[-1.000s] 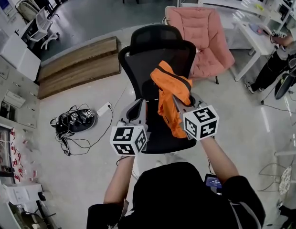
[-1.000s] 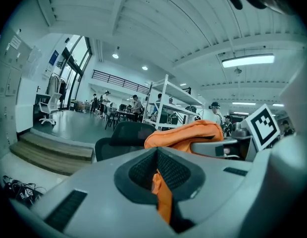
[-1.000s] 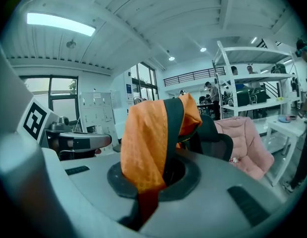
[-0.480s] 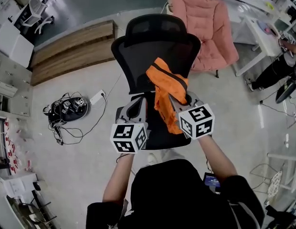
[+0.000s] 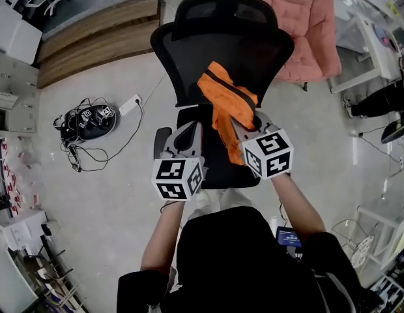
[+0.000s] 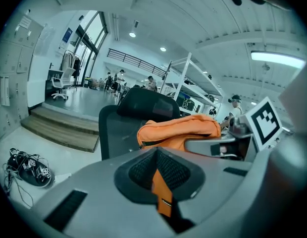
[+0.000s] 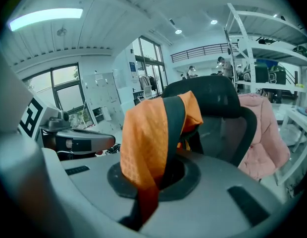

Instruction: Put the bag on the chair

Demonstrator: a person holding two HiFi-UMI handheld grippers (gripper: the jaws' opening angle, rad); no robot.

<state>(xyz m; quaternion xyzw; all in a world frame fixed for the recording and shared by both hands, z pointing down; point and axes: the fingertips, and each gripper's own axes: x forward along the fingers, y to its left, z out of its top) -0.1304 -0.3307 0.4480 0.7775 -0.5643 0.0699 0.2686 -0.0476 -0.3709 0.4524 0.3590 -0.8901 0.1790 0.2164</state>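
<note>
An orange bag (image 5: 223, 103) with a black strap hangs in front of the backrest of a black mesh office chair (image 5: 254, 51), above its seat. My right gripper (image 5: 244, 126) is shut on the bag's fabric, which drapes out of its jaws in the right gripper view as the bag (image 7: 148, 138). My left gripper (image 5: 187, 135) sits just left of it, shut on a thin orange strap end (image 6: 161, 192) of the bag. The left gripper view shows the bag (image 6: 178, 130) bunched before the chair (image 6: 114, 128).
A pink padded chair (image 5: 300, 25) stands behind the office chair at the right. A low wooden platform (image 5: 98, 38) lies at the back left. A black device with tangled cables (image 5: 85, 122) is on the floor to the left. White desks (image 5: 365, 51) line the right side.
Both grippers have sunk and moved forward with the bag, which now hangs closer to the chair's seat and backrest. The chair fills more of the head view.
</note>
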